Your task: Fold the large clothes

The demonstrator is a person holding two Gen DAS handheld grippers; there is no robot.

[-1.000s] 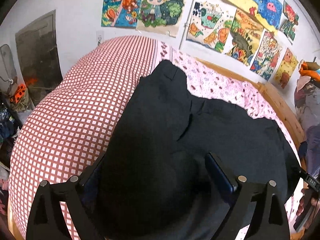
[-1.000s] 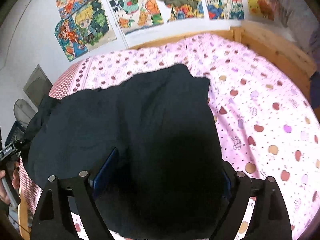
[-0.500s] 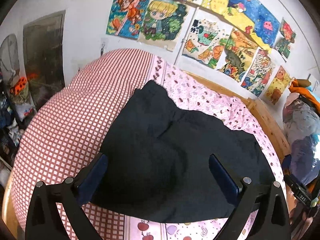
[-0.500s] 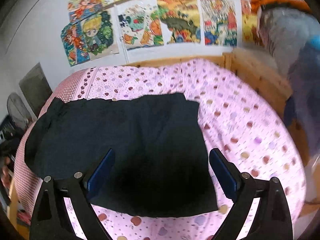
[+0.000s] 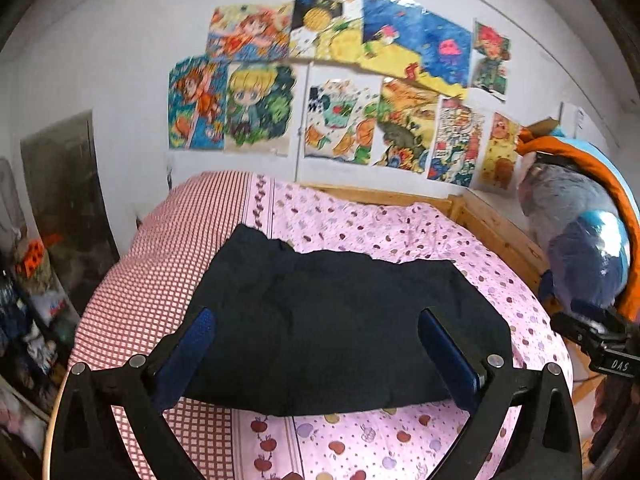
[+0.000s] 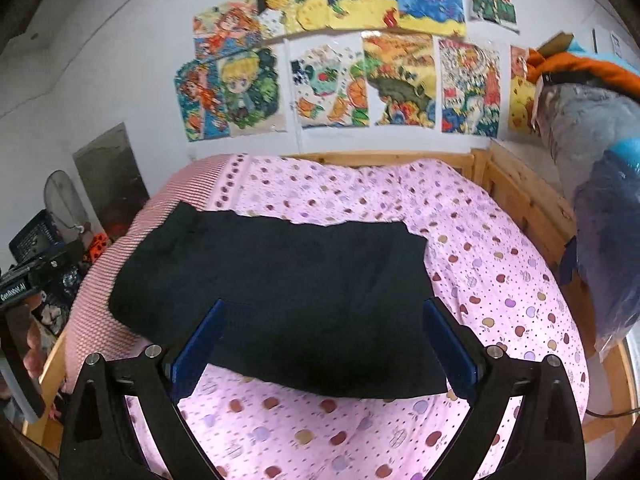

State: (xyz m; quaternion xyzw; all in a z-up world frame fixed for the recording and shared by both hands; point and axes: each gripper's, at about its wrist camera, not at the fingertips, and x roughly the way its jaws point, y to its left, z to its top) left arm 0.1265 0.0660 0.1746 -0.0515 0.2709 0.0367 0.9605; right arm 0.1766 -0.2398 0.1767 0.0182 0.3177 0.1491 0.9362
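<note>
- Left wrist view: we see the left gripper (image 5: 316, 332) with its blue-padded fingers (image 5: 192, 344) spread wide apart, nothing between them, held above the bed and clear of the cloth.
- The folded black garment (image 5: 340, 320) lies flat on the bed, its left part over the red-and-white checked cover (image 5: 160, 264), the rest on the pink apple-print sheet (image 5: 400, 228).
- The garment's near edge sits back from the near side of the bed; a strip of sheet shows in front of it.
- The other black handheld gripper (image 5: 600, 352) shows at the right edge, off the bed; we cannot tell its state from here.
- Colourful cartoon posters (image 5: 340, 92) cover the white wall behind.
- Right wrist view: the right gripper (image 6: 324, 334) also has its fingers (image 6: 448, 340) wide apart, empty, above the garment (image 6: 280, 280).
- Garment reads as a rough rectangle toward the left of the sheet (image 6: 500, 264); wooden bed frame (image 6: 524, 200) runs along the right.
- Hanging grey-blue clothes with an orange piece (image 6: 600, 152) sit at the right.
</note>
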